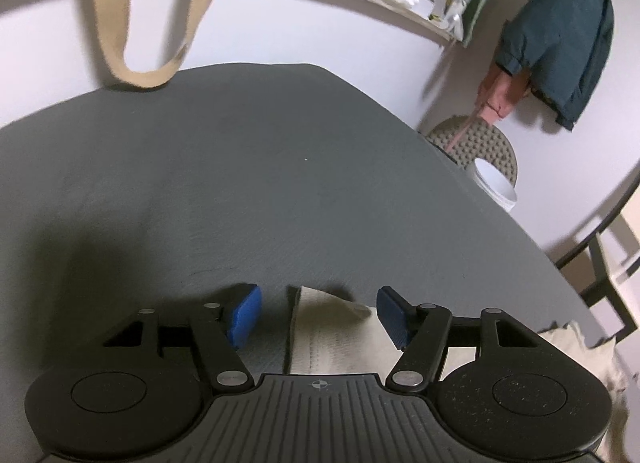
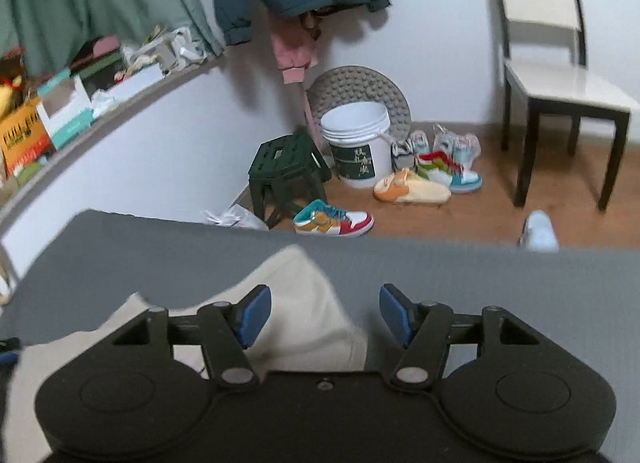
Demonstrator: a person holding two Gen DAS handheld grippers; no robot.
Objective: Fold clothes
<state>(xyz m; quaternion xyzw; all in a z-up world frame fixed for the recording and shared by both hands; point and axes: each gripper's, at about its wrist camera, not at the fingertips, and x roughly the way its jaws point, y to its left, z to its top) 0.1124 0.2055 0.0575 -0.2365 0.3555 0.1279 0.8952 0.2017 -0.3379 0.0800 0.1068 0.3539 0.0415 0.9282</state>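
- Hovering over a grey mat [image 1: 280,167], both claws stand with their blue pads apart and nothing held between them.
- The left gripper [image 1: 318,315] has a corner of the cream garment [image 1: 336,327] right below and between its pads; the cloth runs back under the claw's body and off to its right, where more of it shows at the mat's near edge.
- The right gripper [image 2: 325,313] sits over the same cream garment [image 2: 296,303], but the cloth lies mostly under its left pad and off to its left; the right pad hangs over bare mat [image 2: 500,275].
- The garment's rounded end points away from the right claw toward the mat's far edge, so its long axis seems to run roughly along that claw's fingers.
- Judged from this, the left claw is better centred on cloth; the right one would need to shift left to straddle an edge before pinching.
- Whether either pad touches the fabric cannot be told.
- A tan strap [image 1: 140,63] hangs over the mat's far side, well apart from the garment.
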